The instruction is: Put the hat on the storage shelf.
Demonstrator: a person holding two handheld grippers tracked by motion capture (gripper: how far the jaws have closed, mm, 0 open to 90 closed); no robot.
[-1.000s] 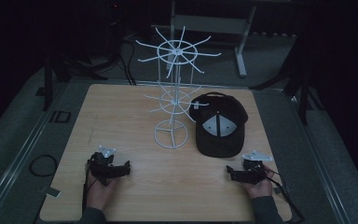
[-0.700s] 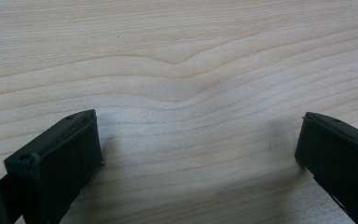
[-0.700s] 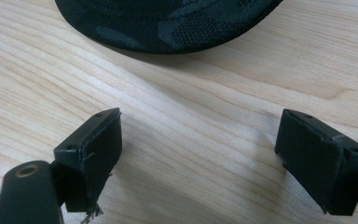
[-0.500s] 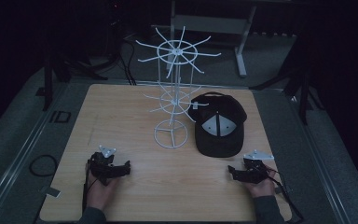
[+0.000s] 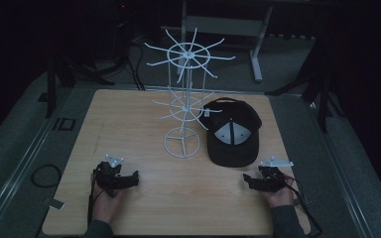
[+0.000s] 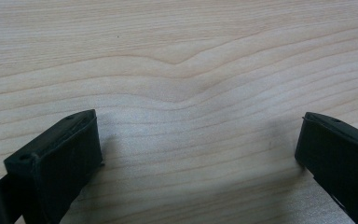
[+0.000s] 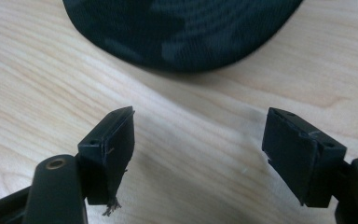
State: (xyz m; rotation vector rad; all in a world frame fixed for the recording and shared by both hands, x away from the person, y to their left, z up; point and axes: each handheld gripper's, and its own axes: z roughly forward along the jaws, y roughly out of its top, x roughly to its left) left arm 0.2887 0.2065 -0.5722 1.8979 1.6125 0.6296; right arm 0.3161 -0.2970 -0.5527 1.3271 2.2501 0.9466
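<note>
Nothing is held yet: the right gripper (image 7: pixel 198 144) has its fingers (image 7: pixel 109 140) spread, though they have just been closing a little with only bare desk (image 5: pixel 144 114) between them. The left gripper (image 6: pixel 198 149) is likewise open and empty. The black cap (image 5: pixel 232 135) lies untouched just beyond the right gripper, beside the white wire rack (image 5: pixel 187 99); grasping and probably hanging are left.
</note>
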